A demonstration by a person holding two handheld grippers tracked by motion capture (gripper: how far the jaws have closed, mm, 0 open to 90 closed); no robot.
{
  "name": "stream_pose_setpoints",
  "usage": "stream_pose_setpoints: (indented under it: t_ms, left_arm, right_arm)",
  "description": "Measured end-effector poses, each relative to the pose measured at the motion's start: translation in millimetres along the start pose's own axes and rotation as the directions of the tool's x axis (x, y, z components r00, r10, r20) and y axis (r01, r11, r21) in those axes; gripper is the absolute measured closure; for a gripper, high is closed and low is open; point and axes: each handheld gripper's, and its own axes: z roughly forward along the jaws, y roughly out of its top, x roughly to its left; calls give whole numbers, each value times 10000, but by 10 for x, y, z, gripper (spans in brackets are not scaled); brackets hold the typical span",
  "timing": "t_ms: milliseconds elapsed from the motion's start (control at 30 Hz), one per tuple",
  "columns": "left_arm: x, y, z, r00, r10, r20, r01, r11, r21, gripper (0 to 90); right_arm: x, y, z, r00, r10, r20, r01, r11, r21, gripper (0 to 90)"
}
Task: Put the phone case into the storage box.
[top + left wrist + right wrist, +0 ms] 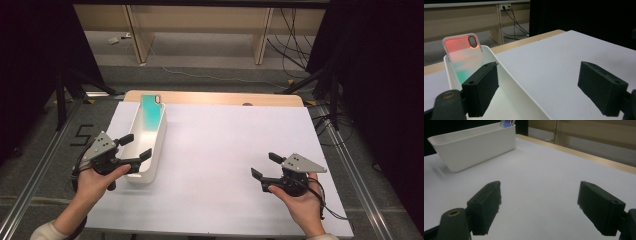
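Observation:
A long white bin [156,146] lies along the left side of the white table top [230,145]. A phone case [151,113], teal in the high view, leans upright against the bin's far end. In the left gripper view the phone case [464,56] looks red at the top and green lower down. My left gripper [137,146] is open at the bin's near end. One jaw is over the inside of the bin [506,75] and the other over the table, so they straddle its wall without touching it. My right gripper [265,165] is open and empty over the near right of the table, pointing towards the bin [474,145].
A wooden strip [215,97] borders the table's far edge. Beyond it are a grey floor, table legs and loose cables [290,45]. Dark curtains stand on both sides. A "5" is marked on the floor [82,134] to the left.

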Motion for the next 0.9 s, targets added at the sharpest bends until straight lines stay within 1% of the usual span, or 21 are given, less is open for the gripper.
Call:
stream_pose_setpoints:
  t_ms: [333, 400, 433, 467, 600, 633, 700, 767, 800, 833, 900]
  left_arm:
    - [-70, -82, -13, 9994, 17, 334, -10, 9997, -231, 159]
    - [-83, -97, -12, 9995, -58, 321, 63, 9999, -160, 159]
    - [-84, -109, -1, 9993, -85, 372, 93, 9997, -207, 159]
    - [-86, -115, -2, 9994, -81, 344, 85, 9999, -132, 158]
    - [-97, -122, 1, 9993, -97, 349, 103, 9998, -145, 158]
    - [-101, -125, -1, 9994, -96, 344, 101, 9998, -149, 158]
    - [-108, -129, -5, 9993, -144, 349, 151, 9997, -206, 158]
    - [-111, -130, -9, 9993, -158, 340, 165, 9996, -217, 158]
    - [-111, -129, -10, 9993, -175, 338, 184, 9995, -248, 158]
    - [-107, -130, -7, 9991, -185, 389, 197, 9993, -323, 158]
    - [-106, -130, -9, 9992, -203, 348, 215, 9992, -331, 158]
  right_arm:
    - [1, -1, 1, 10000, -5, -4, 5, 10000, 8, 202]
    - [2, -5, 8, 10000, 28, -45, -29, 10000, -59, 202]
    - [-1, 0, -4, 10000, -27, -7, 27, 10000, 69, 202]
    - [1, -2, 1, 10000, 0, -11, 0, 10000, 7, 202]
    - [0, -3, 0, 10000, -10, 32, 10, 10000, 2, 201]
    - [-1, -6, 10, 10000, 15, -43, -15, 9999, -109, 201]
    - [-2, -3, 0, 10000, -48, 48, 48, 10000, 10, 202]
    - [-1, -6, 9, 10000, 43, -44, -44, 9999, -119, 202]
    - [-4, -7, 8, 10000, 18, -25, -18, 9999, -104, 201]
    - [-18, -1, -7, 9997, -192, 141, 193, 9998, -33, 201]
    - [-21, -3, -8, 9997, -198, 136, 199, 9998, -42, 201]
